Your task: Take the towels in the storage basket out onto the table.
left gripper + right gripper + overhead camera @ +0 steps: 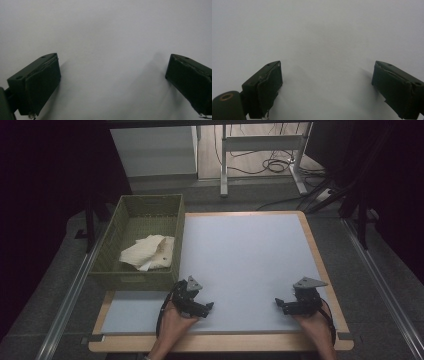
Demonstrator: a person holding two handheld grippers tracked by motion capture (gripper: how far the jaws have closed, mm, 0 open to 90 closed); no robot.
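Note:
A cream cloth (pixel 148 252) lies crumpled inside the green woven basket (pixel 142 279) at the table's left. My left gripper (pixel 204 309) rests low over the pale grey mat (pixel 245 255) near the front edge, just right of the basket's near corner; its jaws stand wide apart with bare mat between them (pixel 112 75). My right gripper (pixel 280 304) sits near the front right of the mat, pointing left, also open with nothing between its jaws (pixel 327 80). Both grippers are well apart from the cloth.
The mat covers a wood-edged table (pixel 320 265). Beyond the table stand a white cabinet (pixel 155 150) and a metal desk frame (pixel 260 155) with cables on the floor. Dark curtains flank both sides.

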